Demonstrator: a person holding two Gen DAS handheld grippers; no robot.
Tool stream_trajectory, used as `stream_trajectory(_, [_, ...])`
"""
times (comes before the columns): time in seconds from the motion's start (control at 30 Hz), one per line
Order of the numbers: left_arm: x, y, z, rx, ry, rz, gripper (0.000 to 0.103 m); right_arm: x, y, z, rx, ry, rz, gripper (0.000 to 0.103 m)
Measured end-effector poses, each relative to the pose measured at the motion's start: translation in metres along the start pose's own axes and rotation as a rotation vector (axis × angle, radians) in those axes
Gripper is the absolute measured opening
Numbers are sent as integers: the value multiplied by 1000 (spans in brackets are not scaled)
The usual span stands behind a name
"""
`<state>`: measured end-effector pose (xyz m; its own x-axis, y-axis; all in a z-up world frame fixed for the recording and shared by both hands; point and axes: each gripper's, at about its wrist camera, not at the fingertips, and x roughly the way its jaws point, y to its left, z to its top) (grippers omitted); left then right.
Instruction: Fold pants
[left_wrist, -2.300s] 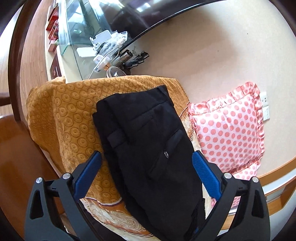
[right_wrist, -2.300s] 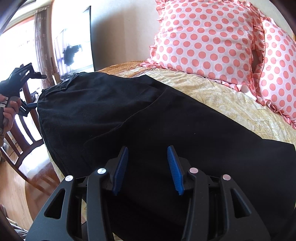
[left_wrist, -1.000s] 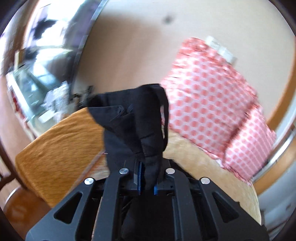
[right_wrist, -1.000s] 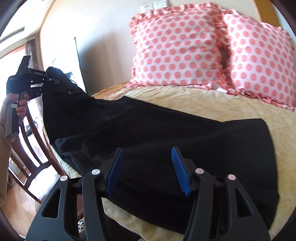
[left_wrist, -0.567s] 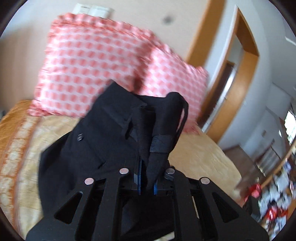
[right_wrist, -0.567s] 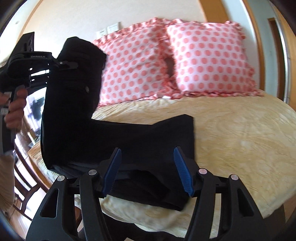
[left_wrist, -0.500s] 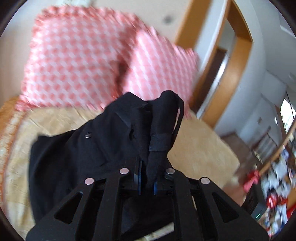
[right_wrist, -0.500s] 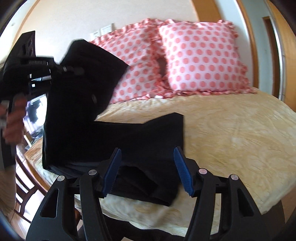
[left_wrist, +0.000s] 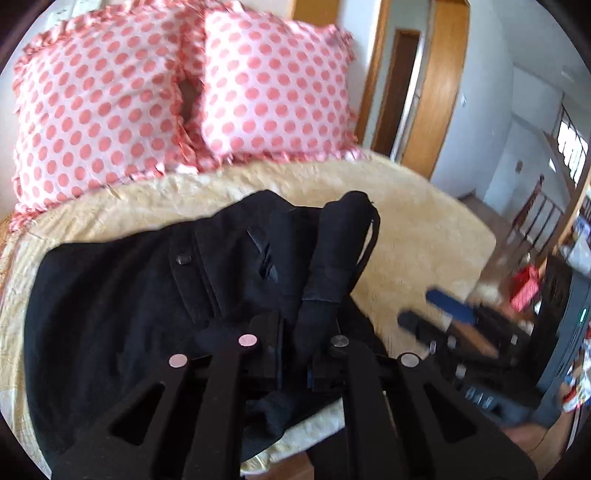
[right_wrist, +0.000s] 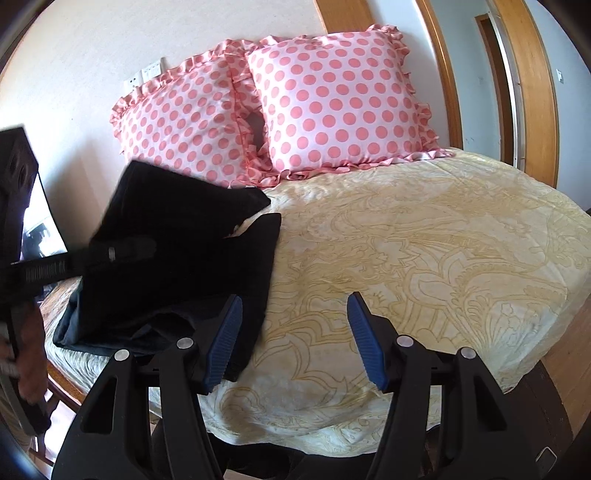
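Note:
The black pants (left_wrist: 147, 295) lie on the yellow bedspread (left_wrist: 424, 236), folded over on themselves. My left gripper (left_wrist: 295, 339) is shut on the waistband end, which bunches up between its fingers. In the right wrist view the pants (right_wrist: 184, 251) lie at the bed's left side, the top layer held up by the left gripper (right_wrist: 125, 251). My right gripper (right_wrist: 295, 332) is open and empty, low over the bed's front edge, its left finger next to the pants' hem.
Two pink polka-dot pillows (right_wrist: 277, 103) lean on the wall at the head of the bed (right_wrist: 443, 240). A wooden door frame (right_wrist: 535, 92) stands at the right. A wooden chair (right_wrist: 59, 391) shows below the bed's left edge.
My left gripper closed on the waistband, lifted it and carried it across over the legs toward the hem end. My right gripper stayed open and drew back toward the hem end.

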<state>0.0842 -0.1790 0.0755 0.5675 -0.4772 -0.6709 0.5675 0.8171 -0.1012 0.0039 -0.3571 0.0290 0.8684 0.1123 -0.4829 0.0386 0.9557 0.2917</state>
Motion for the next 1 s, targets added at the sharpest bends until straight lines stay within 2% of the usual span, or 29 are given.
stream_trajectory(0.07, [9,-8,-11,23,40,-6,10,-1,-1,1,-2,-3,-10,61])
stream_trajectory(0.17, [9,-13,-20,59,19,-2,15,-6,1,8,-18,-31,-24,61])
stream_trajectory(0.27, [-2,-4,-19,12,19,-85,36,-15,7,19,-56,-72,-30,61])
stream_trajectory(0.3, [-9,3,-18,-22,20,-140,59,-17,9,23,-68,-83,-29,61])
stream_trajectory(0.33, [-15,9,-18,-51,15,-158,83,-19,12,27,-79,-94,-25,61])
stream_trajectory(0.37, [-30,19,-18,-93,-20,-147,87,-21,16,33,-94,-109,-16,61])
stream_trajectory(0.43, [-49,30,-19,-118,-66,-128,87,-22,23,40,-112,-127,3,61])
stream_trajectory(0.47, [-60,40,-18,-136,-90,-93,88,-21,30,45,-125,-134,23,61])
stream_trajectory(0.57, [-75,63,-19,-176,-136,89,94,-14,50,53,-163,-134,72,61])
stream_trajectory(0.7, [-67,81,-21,-176,-109,286,94,2,80,55,-196,-94,161,61])
stream_trajectory(0.77, [-58,89,-24,-172,-78,354,94,9,92,53,-212,-72,180,61])
stream_trajectory(1.0, [-50,98,-33,-162,-38,422,94,35,117,41,-275,17,184,61])
